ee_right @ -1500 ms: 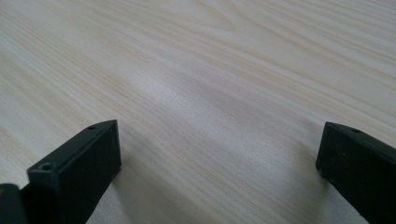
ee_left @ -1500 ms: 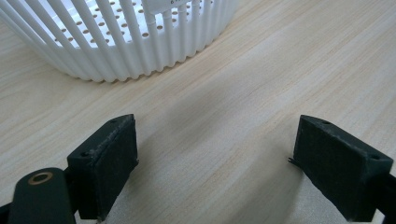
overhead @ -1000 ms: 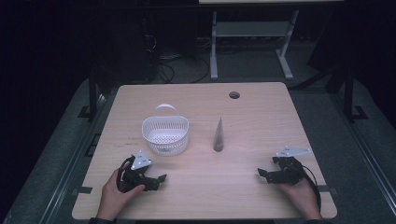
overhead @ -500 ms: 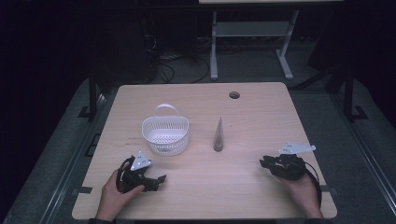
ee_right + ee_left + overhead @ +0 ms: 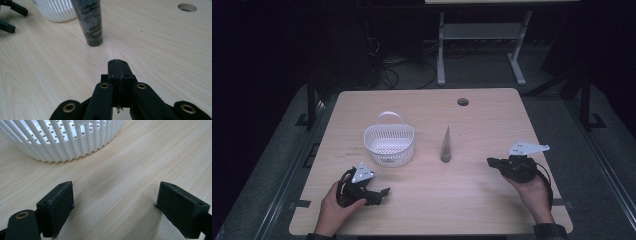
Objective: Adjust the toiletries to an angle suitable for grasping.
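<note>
Basket (image 5: 389,143), white and slatted, sitting left of centre on the wooden table (image 5: 422,215), handle arched over its far rim. Just to its right, standing upright on its cap, a dark tube (image 5: 445,145), tapering to a thin flat top. Apart from the basket, not touching. Further back, near the far edge, a round cable hole (image 5: 463,102) in the tabletop.

Down at the near left, left gripper (image 5: 382,192) held in the left hand (image 5: 334,202), low over the wood, nose pointing right and a little toward the basket. From the left gripper view, jaws spread wide, bare table between the pads (image 5: 60,207), nothing gripped. Basket wall (image 5: 62,142) close ahead there, ribs and perforated floor plain to see.

Over on the right, right gripper (image 5: 490,162) in the right hand (image 5: 532,192), grey three-cornered plate on top, nose aimed left toward the tube. From the right gripper view, jaws pressed flat together (image 5: 118,71), a thin seam between them, holding nothing. Tube's lower end and cap (image 5: 91,25) dead ahead in that view, small print on its side too blurred to read. White basket (image 5: 56,10) behind it, left gripper's black jaws (image 5: 10,15) at the far left, cable hole (image 5: 187,7) up at the right.
</note>
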`<state>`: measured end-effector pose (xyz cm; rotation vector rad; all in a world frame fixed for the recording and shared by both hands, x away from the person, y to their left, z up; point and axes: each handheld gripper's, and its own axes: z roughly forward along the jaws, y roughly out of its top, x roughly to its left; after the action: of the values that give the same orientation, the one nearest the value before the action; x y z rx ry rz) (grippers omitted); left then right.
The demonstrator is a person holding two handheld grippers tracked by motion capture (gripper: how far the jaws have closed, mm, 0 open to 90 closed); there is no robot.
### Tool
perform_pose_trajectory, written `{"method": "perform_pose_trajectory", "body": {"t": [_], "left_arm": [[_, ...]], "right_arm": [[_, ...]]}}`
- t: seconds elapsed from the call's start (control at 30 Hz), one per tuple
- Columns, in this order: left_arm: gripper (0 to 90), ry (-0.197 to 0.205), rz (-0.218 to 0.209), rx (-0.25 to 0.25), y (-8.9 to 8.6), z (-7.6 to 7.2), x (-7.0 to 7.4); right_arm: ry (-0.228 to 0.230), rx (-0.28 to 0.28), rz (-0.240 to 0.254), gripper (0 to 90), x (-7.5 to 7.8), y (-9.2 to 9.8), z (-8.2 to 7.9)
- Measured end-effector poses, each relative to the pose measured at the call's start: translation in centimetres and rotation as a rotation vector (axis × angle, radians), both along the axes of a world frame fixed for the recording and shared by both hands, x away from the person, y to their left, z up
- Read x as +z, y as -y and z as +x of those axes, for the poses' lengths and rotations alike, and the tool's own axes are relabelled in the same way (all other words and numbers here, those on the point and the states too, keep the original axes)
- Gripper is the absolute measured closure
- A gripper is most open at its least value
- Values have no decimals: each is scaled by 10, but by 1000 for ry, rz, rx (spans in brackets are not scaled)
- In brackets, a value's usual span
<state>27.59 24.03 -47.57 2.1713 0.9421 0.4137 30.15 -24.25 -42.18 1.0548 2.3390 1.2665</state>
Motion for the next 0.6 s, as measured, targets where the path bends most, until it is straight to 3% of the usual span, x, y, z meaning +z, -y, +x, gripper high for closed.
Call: {"method": "perform_pose_trajectory", "body": {"t": [0.6], "left_arm": [[129, 1, -5, 1, 0, 0, 0]], "right_arm": [[62, 67, 48, 895, 26, -29, 19]]}}
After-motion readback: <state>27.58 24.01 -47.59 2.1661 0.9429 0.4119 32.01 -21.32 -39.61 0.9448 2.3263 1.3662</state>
